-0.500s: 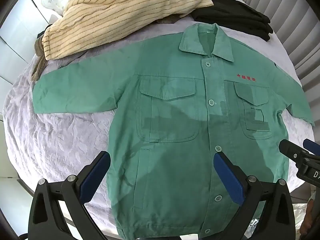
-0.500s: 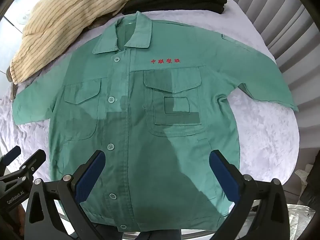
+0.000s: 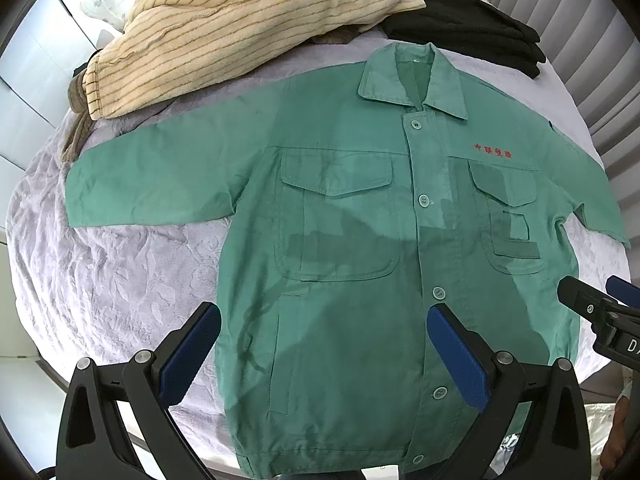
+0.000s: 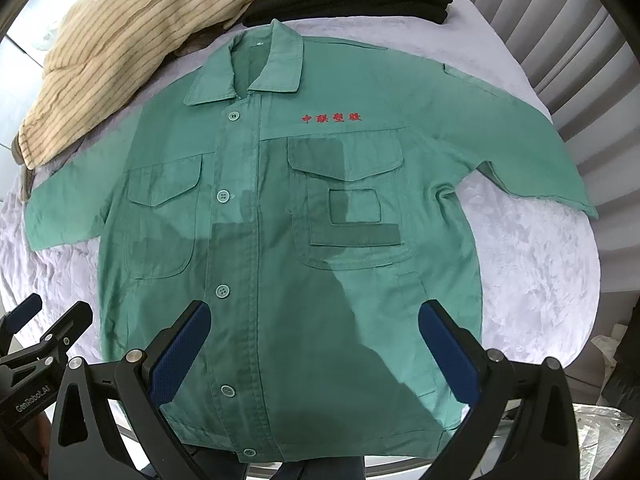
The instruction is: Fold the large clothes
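Observation:
A green button-up work jacket (image 3: 360,264) lies flat and face up on the bed, collar far, hem near, both sleeves spread out. It has two chest pockets and red embroidered characters on the chest. It fills the right wrist view (image 4: 304,248) too. My left gripper (image 3: 324,352) is open and empty, hovering above the jacket's lower left front. My right gripper (image 4: 316,348) is open and empty above the lower right front. The right gripper also shows at the right edge of the left wrist view (image 3: 600,312), and the left gripper at the left edge of the right wrist view (image 4: 40,328).
The jacket lies on a lilac textured bedspread (image 3: 112,280). A cream striped blanket (image 3: 248,28) is heaped at the far left, touching the left shoulder area. Folded black clothes (image 3: 472,28) sit beyond the collar. Vertical blinds (image 4: 568,40) run along the right.

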{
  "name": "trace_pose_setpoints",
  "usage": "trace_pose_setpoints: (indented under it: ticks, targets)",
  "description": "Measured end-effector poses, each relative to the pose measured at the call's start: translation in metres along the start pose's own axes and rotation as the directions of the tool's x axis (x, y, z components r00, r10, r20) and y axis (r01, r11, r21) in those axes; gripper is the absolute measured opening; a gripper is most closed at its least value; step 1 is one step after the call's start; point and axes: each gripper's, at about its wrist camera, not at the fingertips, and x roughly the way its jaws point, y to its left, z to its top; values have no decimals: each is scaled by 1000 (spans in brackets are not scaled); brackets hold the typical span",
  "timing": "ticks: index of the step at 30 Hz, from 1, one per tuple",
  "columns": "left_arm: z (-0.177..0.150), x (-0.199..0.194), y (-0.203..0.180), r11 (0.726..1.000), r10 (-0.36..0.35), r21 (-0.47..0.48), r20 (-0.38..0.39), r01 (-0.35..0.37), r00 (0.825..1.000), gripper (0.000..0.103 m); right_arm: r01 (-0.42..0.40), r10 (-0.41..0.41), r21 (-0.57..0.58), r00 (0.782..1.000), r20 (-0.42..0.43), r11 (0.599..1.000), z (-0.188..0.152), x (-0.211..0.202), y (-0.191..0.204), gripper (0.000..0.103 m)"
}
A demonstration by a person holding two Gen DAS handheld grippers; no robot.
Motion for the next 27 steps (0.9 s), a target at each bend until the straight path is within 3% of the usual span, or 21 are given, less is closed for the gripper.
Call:
trace_pose_setpoints:
  ticks: [27]
  targets:
    - [-1, 4, 2, 1000, -12, 2, -28, 12, 1000, 103, 1, -2, -6, 1000, -10, 1000, -1, 3, 3, 103]
